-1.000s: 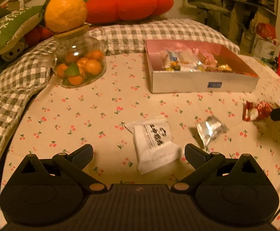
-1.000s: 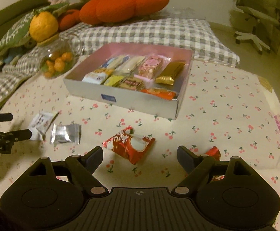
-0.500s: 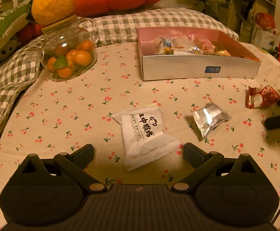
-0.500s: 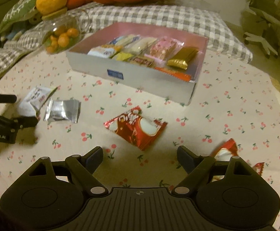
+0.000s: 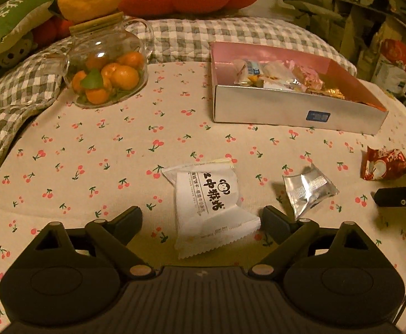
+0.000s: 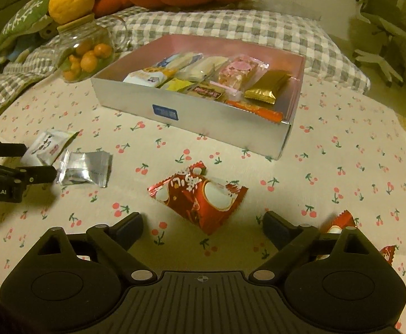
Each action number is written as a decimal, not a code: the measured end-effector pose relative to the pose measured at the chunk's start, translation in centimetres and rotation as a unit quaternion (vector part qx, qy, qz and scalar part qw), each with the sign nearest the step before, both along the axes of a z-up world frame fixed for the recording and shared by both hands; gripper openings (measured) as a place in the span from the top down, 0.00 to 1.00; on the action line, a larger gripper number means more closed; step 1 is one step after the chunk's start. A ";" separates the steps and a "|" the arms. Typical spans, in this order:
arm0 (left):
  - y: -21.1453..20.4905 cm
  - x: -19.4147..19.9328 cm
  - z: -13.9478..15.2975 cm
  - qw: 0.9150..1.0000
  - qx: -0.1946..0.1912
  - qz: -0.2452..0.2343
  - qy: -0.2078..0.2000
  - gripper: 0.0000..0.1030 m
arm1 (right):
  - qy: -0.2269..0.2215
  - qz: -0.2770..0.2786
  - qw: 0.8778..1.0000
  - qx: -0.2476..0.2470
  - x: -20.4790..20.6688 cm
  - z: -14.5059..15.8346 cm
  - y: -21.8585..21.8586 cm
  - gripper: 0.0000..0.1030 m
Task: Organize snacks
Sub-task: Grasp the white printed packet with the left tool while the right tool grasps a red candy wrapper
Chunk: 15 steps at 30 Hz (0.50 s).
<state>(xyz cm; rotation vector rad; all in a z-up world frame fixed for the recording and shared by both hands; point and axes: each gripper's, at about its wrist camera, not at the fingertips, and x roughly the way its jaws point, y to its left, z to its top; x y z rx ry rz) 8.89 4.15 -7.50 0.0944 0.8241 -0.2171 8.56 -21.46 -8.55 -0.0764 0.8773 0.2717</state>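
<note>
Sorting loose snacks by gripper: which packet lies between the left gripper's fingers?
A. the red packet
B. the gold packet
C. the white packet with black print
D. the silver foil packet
C: the white packet lies on the cloth between the closing left gripper fingers, untouched.

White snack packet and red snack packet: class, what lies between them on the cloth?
A silver foil packet, seen in both wrist views.

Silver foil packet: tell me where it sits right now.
The silver foil packet lies loose on the cherry-print cloth, between the white snack packet and the red snack packet, nearer the white one, in front of the snack box.
</note>
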 end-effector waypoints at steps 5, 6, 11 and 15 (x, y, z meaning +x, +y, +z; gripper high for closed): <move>-0.3 0.1 0.1 1.000 -0.002 0.001 -0.003 0.19 | -0.010 -0.011 1.000 -0.006 0.5 0.0 0.1 0.08; -0.3 0.1 0.1 1.000 -0.003 0.001 -0.003 0.20 | -0.012 -0.013 1.000 -0.008 0.6 0.0 0.1 0.08; -0.4 0.2 0.2 1.000 -0.006 0.002 -0.004 0.26 | -0.024 -0.016 0.999 -0.017 0.9 0.0 0.3 0.08; -0.3 0.3 0.3 1.000 -0.009 0.001 -0.004 0.34 | -0.031 -0.012 0.999 -0.020 1.1 0.0 0.5 0.10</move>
